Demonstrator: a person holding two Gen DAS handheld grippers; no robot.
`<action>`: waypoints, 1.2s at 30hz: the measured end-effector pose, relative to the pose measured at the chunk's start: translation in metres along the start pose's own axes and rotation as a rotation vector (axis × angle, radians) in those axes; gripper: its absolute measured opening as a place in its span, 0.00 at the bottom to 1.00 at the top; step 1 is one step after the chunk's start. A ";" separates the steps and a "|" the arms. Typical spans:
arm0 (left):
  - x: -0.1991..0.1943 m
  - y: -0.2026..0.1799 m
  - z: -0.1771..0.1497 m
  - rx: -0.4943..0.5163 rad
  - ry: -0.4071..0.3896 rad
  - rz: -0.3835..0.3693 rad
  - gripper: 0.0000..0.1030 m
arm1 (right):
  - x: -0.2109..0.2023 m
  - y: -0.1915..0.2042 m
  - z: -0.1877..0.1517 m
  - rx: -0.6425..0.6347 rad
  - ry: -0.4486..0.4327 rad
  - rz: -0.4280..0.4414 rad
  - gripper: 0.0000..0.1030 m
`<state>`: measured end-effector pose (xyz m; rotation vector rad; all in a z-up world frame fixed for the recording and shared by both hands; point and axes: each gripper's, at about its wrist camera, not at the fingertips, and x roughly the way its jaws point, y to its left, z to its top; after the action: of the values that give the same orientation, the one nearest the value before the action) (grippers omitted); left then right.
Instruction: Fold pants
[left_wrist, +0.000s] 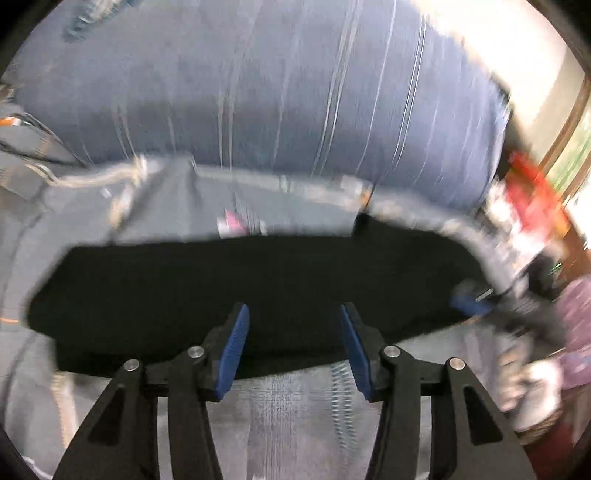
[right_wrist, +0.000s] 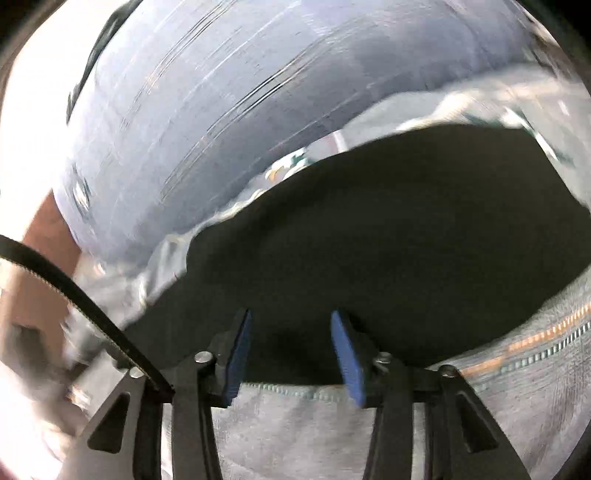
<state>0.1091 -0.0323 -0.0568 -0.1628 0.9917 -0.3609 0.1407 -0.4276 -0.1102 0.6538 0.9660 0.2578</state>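
My left gripper (left_wrist: 293, 347) and right gripper (right_wrist: 290, 354) both stand partly open, holding nothing. The black pants (left_wrist: 229, 295) lie mid-frame on grey cloth (left_wrist: 288, 417). They look soft, light and floppy; I'd pinch an edge or corner.

The black fabric pants (left_wrist: 240, 295) were lying flat as a wide dark slab on top of a pale grey cloth with stitched seams. In the left wrist view they ran almost side to side, edges pretty straight, no obvious wrinkles, though everything was motion-blurred. In the right wrist view the same pants (right_wrist: 388, 240) looked more like a rounded dark patch, tilted up toward the right. Couldn't tell how many layers were stacked, or which end was the waistband.
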 end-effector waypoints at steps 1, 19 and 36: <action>0.019 -0.003 -0.007 0.007 0.058 0.032 0.48 | -0.008 -0.008 0.000 0.034 -0.012 0.006 0.41; -0.039 -0.005 -0.048 -0.155 -0.028 -0.002 0.53 | -0.132 0.022 -0.067 -0.127 -0.193 -0.147 0.61; -0.156 0.135 -0.122 -0.531 -0.220 0.129 0.54 | -0.047 0.110 -0.090 -0.265 0.012 0.008 0.62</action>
<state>-0.0403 0.1541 -0.0396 -0.6030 0.8565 0.0464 0.0485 -0.3283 -0.0464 0.4132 0.9211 0.3897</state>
